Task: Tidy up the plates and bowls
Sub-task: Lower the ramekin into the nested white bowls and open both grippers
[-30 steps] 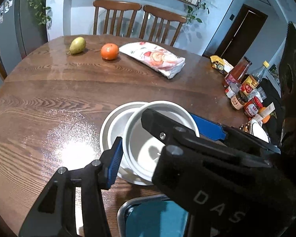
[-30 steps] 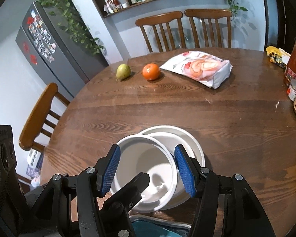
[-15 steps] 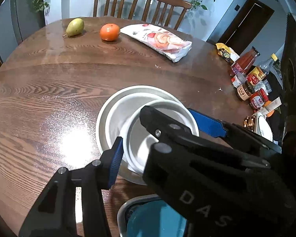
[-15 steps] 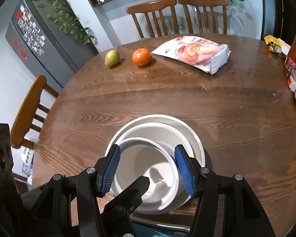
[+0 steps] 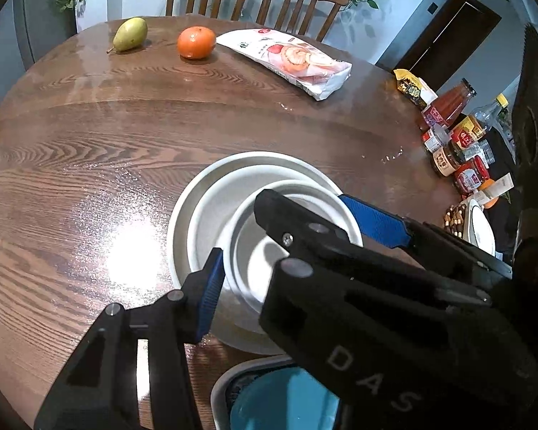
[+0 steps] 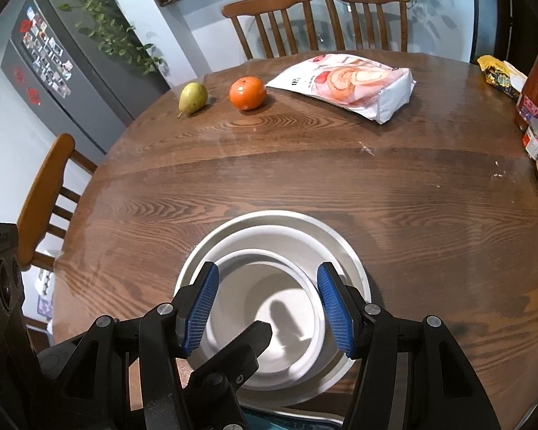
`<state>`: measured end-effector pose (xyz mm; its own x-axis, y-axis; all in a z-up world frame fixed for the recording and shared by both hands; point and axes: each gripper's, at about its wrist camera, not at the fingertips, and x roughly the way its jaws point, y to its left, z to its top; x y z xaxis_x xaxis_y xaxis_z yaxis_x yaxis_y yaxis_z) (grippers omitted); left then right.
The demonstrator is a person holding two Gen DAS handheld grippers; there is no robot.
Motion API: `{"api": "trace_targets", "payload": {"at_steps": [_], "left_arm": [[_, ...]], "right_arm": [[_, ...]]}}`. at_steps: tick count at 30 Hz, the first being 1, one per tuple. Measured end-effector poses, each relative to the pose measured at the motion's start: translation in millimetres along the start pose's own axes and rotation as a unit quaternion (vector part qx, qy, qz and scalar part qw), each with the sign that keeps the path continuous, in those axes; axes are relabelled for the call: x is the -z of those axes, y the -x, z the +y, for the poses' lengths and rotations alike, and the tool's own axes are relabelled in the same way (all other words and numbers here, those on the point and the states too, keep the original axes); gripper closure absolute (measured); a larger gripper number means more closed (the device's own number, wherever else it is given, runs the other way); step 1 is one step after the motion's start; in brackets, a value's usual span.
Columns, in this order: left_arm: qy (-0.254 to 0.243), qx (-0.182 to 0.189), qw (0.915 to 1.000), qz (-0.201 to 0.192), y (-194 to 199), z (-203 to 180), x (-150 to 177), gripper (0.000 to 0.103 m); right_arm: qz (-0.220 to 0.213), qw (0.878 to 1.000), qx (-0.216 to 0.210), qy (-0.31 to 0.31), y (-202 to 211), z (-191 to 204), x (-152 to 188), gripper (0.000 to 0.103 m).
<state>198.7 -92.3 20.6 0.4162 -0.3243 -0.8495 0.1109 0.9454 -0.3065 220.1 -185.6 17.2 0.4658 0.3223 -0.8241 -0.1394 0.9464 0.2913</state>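
1. Plate (image 6: pixel 351 265), the widest white piece, lies flat on the desk (image 6: pixel 305 186) with a shallow dish (image 6: pixel 262 240) nested in it
2. Small bowl (image 6: pixel 265 297) sits inside that dish, toward the near edge
3. Left gripper (image 5: pixel 269 247) pinches the small bowl's near wall, one blue pad outside, one finger inside; its second pad is hidden
4. Right gripper (image 6: pixel 267 304) stands partly spread, pads either side of the bowl; whether they press on it I cannot tell
5. Judged: the bowl is being seated, so level it, centre it, then release gently to avoid a clatter
6. Metal tray (image 5: pixel 233 387) with something teal is cut off at the bottom
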Motion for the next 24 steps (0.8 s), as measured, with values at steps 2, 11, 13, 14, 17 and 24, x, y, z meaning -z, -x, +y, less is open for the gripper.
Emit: {"api": "trace_targets", "payload": {"at_steps": [2,11,13,14,17,24], "left_arm": [[0.001,0.002,1.0,0.001,-1,1,0,0.059],[0.001,0.005,1.0,0.001,-2,1,-2,0.057],[0.0,0.005,1.0,0.001,-2,1,-2,0.057],[0.0,0.006,1.0,0.002,-2,1,-2,0.056],[-0.003,0.006,1.0,0.0,1,0,-3,0.056],[-0.006,0.006,0.9996,-0.026,16,0,-2,0.044]], "right_arm": [[-0.001,1.0,0.003,0.0,0,0,0,0.042],[-0.003,1.0,0.002,-0.004,-2,-3,-1,0.042],[-0.003,1.0,0.002,-0.003,-2,-3,-1,0.042],[-0.004,1.0,0.002,-0.002,-1,-3,-1,0.042],[-0.008,1.0,0.001,-0.001,1,-3,-2,0.042],[-0.026,1.0,0.0,-0.006,14,-7,-4,0.04]]}}
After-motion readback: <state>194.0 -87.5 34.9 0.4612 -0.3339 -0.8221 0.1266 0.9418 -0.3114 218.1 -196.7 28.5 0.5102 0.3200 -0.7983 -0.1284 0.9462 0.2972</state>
